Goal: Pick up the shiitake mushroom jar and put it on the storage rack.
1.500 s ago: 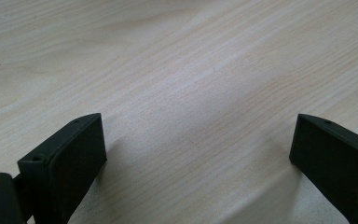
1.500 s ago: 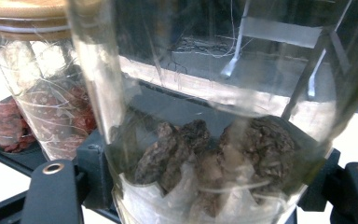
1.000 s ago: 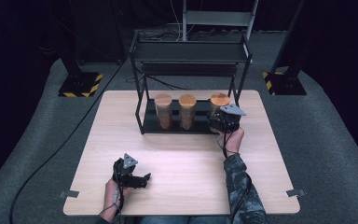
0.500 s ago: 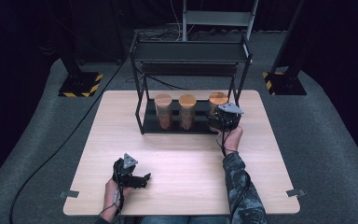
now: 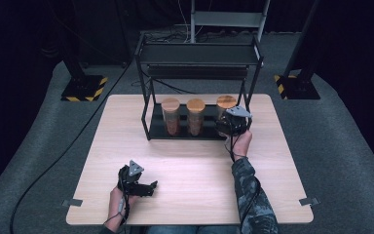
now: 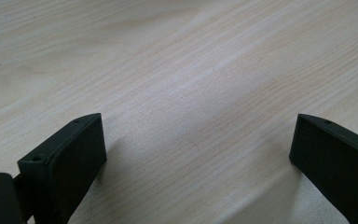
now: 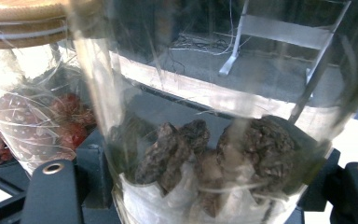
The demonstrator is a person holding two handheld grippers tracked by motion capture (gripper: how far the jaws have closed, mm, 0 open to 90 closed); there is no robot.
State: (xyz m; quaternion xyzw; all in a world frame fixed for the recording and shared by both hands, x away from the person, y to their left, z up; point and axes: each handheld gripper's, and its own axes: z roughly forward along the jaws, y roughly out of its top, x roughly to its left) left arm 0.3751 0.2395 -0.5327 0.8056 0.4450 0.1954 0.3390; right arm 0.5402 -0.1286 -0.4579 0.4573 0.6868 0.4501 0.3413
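Pale wood table (image 5: 195, 165) carried a black rack (image 5: 199, 87) with three cork-lidded jars on its lower shelf. At the row's right end, the right gripper (image 5: 231, 124) was clamped on the rightmost jar (image 7: 205, 116), holding dark lumps. Near the front edge, the left gripper (image 5: 148, 187) rested wide open, empty.

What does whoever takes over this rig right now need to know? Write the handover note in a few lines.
Right gripper: shut on the rightmost jar, a clear jar with dark lumps inside and a wooden lid, at the right end of the black rack and its lower shelf.
Left gripper: open, holding nothing, low over the bare table near the front left.
Other things: two more wooden-lidded jars, the middle jar and the left jar, stand upright on the same shelf.
Done: grip on the rightmost jar.
Left: whether it is coming off the shelf or being set down I cannot tell; move slowly and avoid the rack's post.
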